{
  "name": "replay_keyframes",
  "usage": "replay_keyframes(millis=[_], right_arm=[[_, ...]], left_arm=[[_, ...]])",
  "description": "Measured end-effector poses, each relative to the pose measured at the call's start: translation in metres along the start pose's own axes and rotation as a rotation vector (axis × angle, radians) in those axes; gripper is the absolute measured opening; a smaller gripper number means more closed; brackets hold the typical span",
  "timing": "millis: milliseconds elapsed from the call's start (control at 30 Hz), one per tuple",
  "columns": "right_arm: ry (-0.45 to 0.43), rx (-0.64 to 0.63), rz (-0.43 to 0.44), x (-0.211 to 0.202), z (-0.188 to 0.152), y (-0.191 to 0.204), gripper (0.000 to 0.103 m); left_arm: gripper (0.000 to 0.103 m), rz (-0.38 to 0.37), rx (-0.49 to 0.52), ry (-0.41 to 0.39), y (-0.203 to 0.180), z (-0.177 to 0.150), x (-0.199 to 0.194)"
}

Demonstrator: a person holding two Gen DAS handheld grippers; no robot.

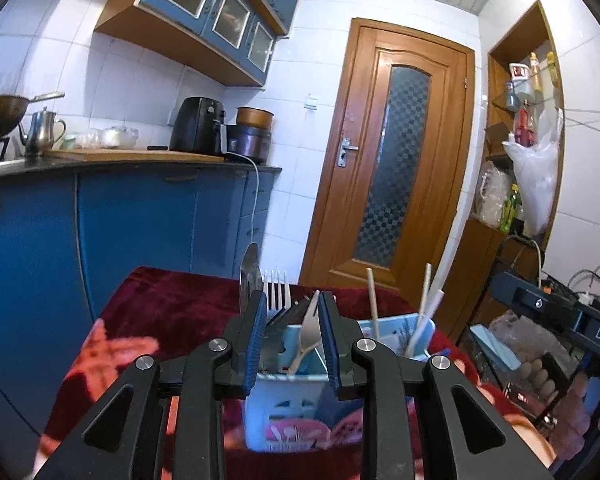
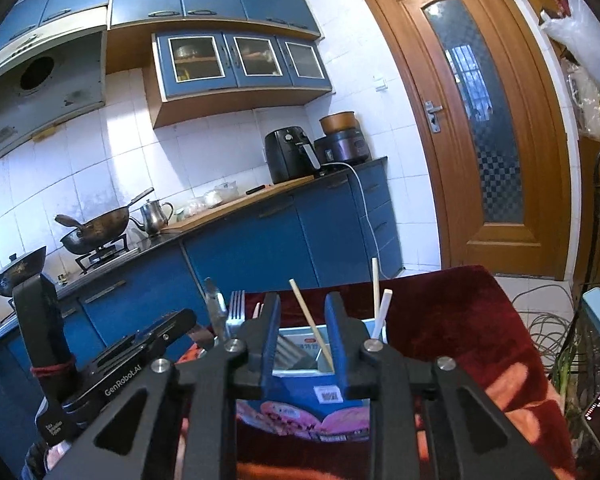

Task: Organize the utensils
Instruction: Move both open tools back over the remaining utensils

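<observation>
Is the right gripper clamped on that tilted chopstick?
No: the right gripper stands open, and the wooden chopstick leans free between its blue pads inside the blue utensil caddy.

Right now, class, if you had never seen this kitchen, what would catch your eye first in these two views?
First, the light blue utensil caddy on the dark red tablecloth, bristling with a metal fork, a knife and pale chopsticks. The left gripper and right gripper both hover over it, jaws apart. Behind stand blue cabinets and a wooden door.
</observation>
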State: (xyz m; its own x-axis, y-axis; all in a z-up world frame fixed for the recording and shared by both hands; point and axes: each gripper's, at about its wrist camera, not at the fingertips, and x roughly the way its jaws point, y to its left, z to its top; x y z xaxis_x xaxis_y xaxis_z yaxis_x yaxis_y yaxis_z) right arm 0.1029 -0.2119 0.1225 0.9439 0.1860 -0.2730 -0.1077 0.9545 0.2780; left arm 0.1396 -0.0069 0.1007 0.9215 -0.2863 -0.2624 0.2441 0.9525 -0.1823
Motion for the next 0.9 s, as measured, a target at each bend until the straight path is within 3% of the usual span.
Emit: replay_keyframes(millis=[467, 900], right_arm=[[0.044, -0.014, 0.020, -0.056, -0.029, 0.020, 0.026], [0.196, -0.030, 0.006, -0.070, -0.084, 0.023, 0.026]], left_arm=[[0.027, 0.021, 0.048, 0.069, -0.020, -0.010, -0.068], [0.027, 0.081, -0.010, 0.188, -0.002, -0.044, -0.112]])
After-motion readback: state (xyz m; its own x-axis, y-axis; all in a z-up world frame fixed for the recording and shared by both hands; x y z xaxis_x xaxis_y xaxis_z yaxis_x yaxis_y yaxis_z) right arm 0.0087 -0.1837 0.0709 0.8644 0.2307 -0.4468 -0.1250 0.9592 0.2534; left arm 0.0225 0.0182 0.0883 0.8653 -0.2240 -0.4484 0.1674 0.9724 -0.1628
